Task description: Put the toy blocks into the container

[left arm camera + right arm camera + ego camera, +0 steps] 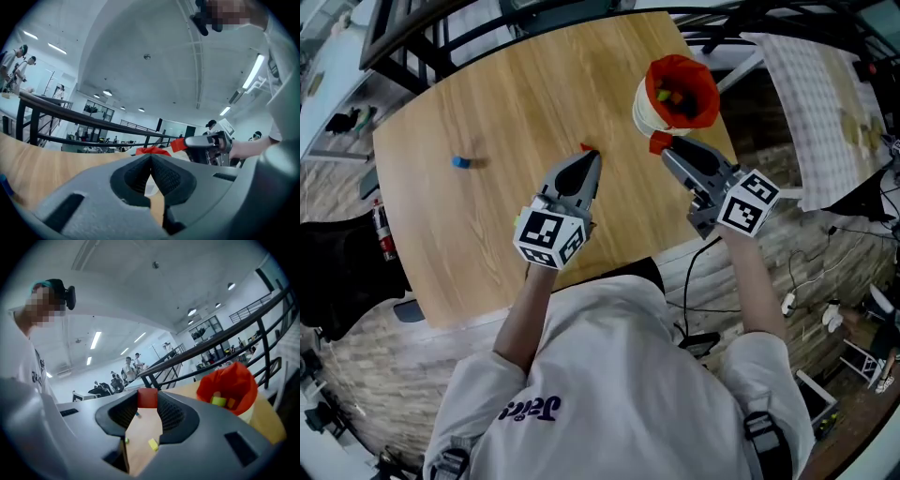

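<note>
From the head view, the round wooden table (pixel 487 103) carries the container (pixel 645 111), a white tub with a red liner and a few coloured blocks already inside. The right gripper (pixel 669 147) points at it with a red block (pixel 660 142) pinched at its very tips; the block sits just beside the tub's near rim, outside the liner. The left gripper (pixel 592 156) is nearer the middle of the table, and a small red piece (pixel 586 147) shows just past its tips, though I can't tell whether it lies on the wood. A blue block (pixel 461 162) lies well apart, off to the left.

In the left gripper view, the left gripper (pixel 151 157) has its fingers pressed together tip to tip with nothing between them. Behind them peeks the red liner of the container (pixel 152 150), and to the right the right gripper (pixel 183 143) carries the red block (pixel 178 144).

In the right gripper view, the right gripper (pixel 147 401) is clamped on the red block (pixel 147 398), which fills the gap between the two pads at the tips. The container (pixel 227 383) stands to the right of the fingers, yellow and orange blocks visible inside. A yellow block (pixel 153 444) lies on the table below.
</note>
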Motion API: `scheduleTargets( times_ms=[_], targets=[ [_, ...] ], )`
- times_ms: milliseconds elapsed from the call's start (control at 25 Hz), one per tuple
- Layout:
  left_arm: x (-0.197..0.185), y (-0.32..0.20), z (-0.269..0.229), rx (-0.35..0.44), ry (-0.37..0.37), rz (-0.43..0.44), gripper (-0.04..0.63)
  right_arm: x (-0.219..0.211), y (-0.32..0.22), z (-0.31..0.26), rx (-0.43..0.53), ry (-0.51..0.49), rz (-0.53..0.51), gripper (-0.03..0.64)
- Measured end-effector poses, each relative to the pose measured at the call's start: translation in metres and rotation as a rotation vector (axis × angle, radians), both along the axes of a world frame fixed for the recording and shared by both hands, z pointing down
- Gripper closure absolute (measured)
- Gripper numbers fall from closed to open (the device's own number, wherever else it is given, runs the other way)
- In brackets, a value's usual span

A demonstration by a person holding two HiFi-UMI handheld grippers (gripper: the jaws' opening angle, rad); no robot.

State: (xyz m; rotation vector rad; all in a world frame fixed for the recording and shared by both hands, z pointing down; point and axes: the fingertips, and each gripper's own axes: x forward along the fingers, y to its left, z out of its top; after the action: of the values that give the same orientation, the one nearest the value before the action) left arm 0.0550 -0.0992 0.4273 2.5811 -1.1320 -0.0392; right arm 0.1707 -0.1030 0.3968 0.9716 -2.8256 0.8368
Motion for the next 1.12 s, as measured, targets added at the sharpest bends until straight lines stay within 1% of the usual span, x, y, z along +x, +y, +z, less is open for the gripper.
scheduleTargets(
  times_ms=[80,200,320,400,560,680,800,920,1040,1120],
  targets=[
    [0.02,-0.01,-0.005,0.013,-0.004,0.043,0.589,0.028,-0.007,-0.016,0.034,0.035,0.042,0.482],
    [0.045,-0.023,-0.012,0.022,-0.009,0.086,0.589,0.063,-0.022,-0.031,0.072,0.129,0.059,0.482],
    [0.067,-0.035,-0.018,0.03,-0.009,0.127,0.589,0.089,-0.039,-0.036,0.089,0.247,0.049,0.482],
    [0.078,-0.041,-0.02,0.035,-0.009,0.146,0.589,0.1,-0.049,-0.033,0.09,0.333,0.013,0.482],
    [0.092,-0.054,-0.022,0.033,-0.005,0.153,0.589,0.106,-0.073,-0.022,0.11,0.513,-0.112,0.482],
    [0.097,-0.06,-0.017,0.023,-0.005,0.147,0.589,0.102,-0.095,-0.004,0.149,0.695,-0.227,0.482],
    [0.097,-0.065,-0.014,0.011,0.005,0.137,0.589,0.094,-0.116,0.028,0.196,0.918,-0.363,0.482],
    [0.095,-0.067,-0.009,0.001,0.008,0.121,0.589,0.084,-0.129,0.071,0.205,1.106,-0.537,0.482],
    [0.09,-0.068,-0.005,-0.007,-0.005,0.103,0.589,0.078,-0.139,0.113,0.194,1.254,-0.688,0.482],
    [0.086,-0.068,-0.005,-0.007,-0.012,0.096,0.589,0.079,-0.144,0.133,0.178,1.319,-0.743,0.482]
  ],
)
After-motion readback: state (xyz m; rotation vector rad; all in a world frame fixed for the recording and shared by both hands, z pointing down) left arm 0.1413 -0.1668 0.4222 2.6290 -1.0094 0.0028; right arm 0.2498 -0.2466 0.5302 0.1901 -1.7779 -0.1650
